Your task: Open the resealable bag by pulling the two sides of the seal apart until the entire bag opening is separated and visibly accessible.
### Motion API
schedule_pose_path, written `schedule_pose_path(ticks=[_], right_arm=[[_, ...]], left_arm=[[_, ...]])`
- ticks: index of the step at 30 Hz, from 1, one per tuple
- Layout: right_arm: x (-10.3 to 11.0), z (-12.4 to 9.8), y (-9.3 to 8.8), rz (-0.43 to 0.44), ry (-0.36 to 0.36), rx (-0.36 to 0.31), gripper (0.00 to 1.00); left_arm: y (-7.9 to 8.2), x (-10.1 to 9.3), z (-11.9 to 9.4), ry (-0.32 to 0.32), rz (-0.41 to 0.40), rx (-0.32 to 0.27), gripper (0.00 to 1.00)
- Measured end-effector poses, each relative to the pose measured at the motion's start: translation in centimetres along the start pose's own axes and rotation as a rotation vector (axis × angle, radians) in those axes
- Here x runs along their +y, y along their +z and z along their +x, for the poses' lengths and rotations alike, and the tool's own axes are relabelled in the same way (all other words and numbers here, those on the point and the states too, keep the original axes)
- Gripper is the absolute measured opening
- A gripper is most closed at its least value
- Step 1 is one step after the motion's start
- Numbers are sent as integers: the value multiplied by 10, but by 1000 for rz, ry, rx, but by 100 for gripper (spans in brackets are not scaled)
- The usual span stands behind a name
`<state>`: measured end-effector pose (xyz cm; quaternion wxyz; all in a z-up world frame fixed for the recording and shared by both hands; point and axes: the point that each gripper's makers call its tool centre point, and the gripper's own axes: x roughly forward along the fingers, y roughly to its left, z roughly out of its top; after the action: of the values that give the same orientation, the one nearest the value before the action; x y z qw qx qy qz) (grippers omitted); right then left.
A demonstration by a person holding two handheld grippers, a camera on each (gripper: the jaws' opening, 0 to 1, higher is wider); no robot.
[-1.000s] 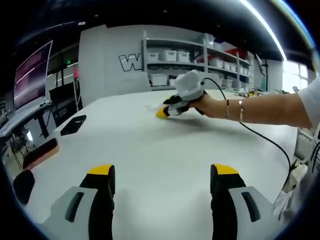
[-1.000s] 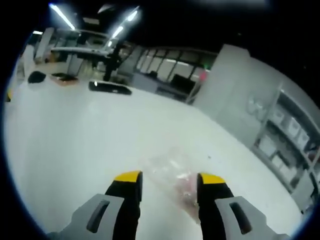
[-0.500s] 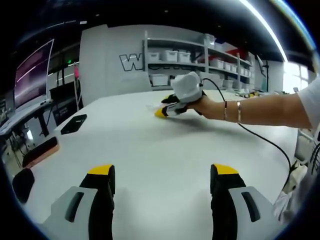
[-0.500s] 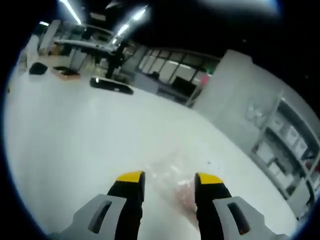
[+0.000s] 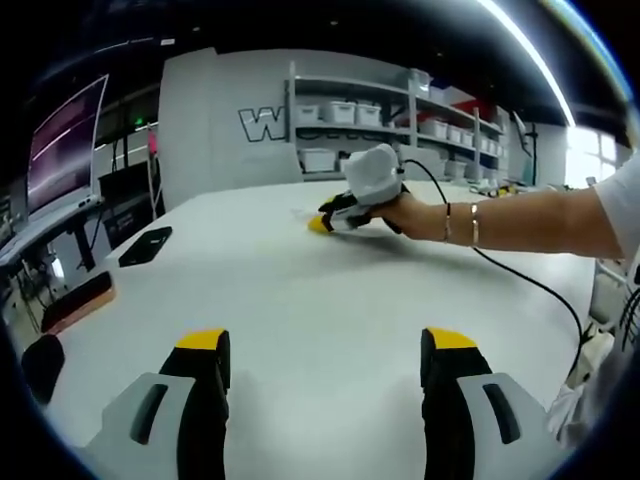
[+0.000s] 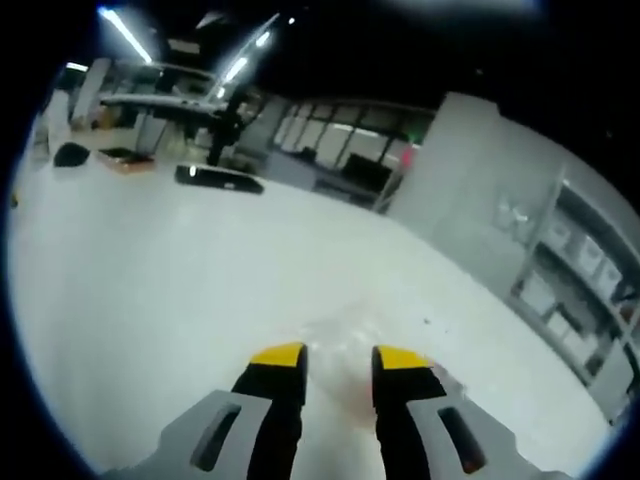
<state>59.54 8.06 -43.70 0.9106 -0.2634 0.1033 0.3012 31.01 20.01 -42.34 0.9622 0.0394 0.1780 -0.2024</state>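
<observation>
I had the right hand-held gripper [image 6: 338,357] narrowed over the clear resealable bag [image 6: 345,335] mid-counter [image 5: 300,300], grip unconfirmed, left hand-held gripper [image 5: 325,345] wide open w/ nothing; bag looked thin, limp, slippery, so pinch at seal lip.

The person is wearing a white short sleeve [image 5: 625,205] and thin bracelets [image 5: 460,222]; grey, black-fingered grippers are showing yellow tips, a black cable [image 5: 530,285] trailing behind.
</observation>
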Motion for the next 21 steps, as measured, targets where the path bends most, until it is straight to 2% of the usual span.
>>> schedule_pose_path(ticks=[11,17,21], right_arm=[[1,2,-3,6,3,-9,0],[0,-1,-4,43,4,-11,0],[-5,-6,1,171,4,-46,0]], left_arm=[[0,0,0,3,-4,-1,77],[1,1,-1,4,-5,-2,77],[2,1,-2,5,-6,-4,77]])
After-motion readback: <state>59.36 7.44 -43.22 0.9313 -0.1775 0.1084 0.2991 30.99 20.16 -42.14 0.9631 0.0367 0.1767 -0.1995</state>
